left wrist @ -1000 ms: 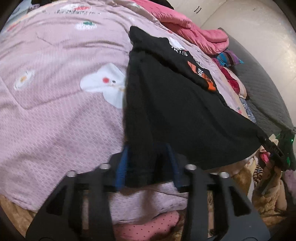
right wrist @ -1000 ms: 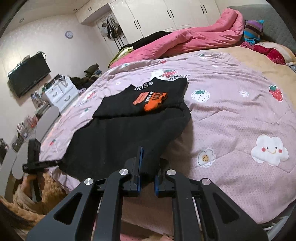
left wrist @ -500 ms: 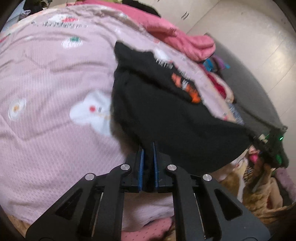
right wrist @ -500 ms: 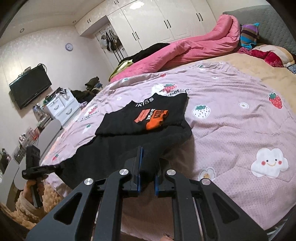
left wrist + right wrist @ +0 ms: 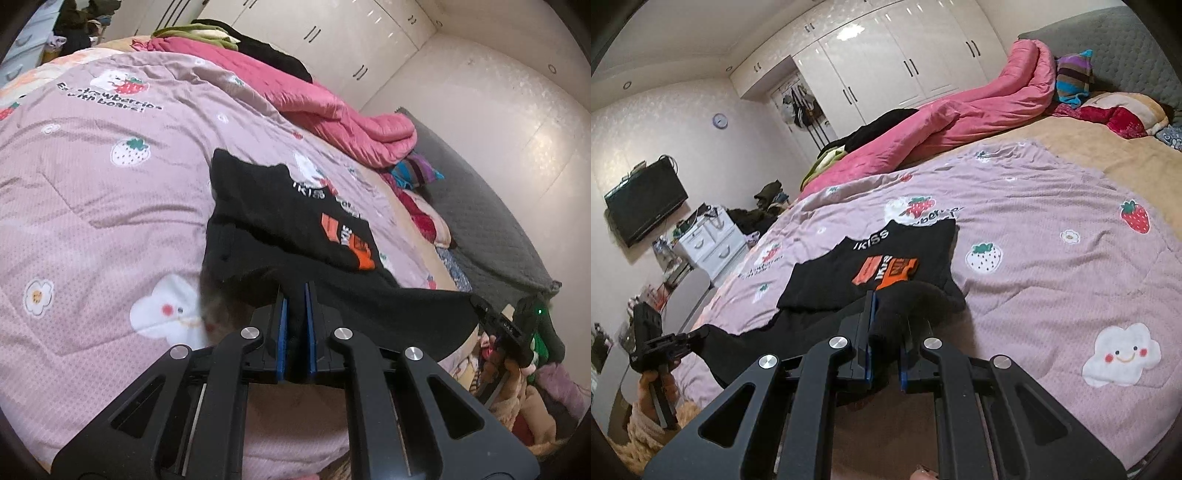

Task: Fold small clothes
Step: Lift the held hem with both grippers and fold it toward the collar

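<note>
Both tools, L (image 5: 295, 295) & R (image 5: 886, 306), grip black top (image 5: 871, 254) hem.

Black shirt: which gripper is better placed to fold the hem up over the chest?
Probably the right gripper: its jaws hold the hem beside the orange print; the left gripper holds its corner back near the bed's edge.

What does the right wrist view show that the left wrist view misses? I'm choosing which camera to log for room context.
Only the right wrist view shows the wall TV, the clock and the white drawers. Only the left wrist view shows the printed strawberry slogan legibly. Both show the black shirt on the pink quilt, each gripper, left and right, clamping its near edge.
</note>
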Demonstrator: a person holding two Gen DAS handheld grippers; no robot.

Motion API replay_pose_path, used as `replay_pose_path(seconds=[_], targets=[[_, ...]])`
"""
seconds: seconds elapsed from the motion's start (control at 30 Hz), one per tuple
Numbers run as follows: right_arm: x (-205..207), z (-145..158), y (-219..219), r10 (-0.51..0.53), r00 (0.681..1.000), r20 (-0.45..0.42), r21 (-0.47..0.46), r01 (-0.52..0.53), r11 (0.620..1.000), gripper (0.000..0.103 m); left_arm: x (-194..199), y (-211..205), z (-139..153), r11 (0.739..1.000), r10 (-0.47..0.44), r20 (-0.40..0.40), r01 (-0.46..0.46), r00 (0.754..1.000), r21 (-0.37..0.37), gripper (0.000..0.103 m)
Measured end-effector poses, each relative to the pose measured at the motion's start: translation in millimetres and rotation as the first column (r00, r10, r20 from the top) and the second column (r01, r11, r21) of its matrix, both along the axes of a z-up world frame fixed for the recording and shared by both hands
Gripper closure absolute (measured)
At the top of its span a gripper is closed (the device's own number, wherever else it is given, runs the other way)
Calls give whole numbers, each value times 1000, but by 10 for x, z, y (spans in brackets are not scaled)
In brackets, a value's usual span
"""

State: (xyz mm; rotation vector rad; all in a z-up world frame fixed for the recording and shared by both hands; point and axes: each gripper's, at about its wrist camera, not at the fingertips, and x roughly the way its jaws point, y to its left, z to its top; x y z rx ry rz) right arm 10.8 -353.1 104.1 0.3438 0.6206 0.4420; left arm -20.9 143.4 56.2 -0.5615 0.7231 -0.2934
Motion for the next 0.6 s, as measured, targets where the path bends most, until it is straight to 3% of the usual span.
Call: replay_pose_path(seconds=[0.13,0.6], targets=[[130,13,-32,-17,1000,-7,33,18,999,94,70,-37,122,998,30,38,-33,999,61,100],[509,124,-12,-48,999,2,72,47,996,94,424,71,321,995,90,98,-93,991,25,100]])
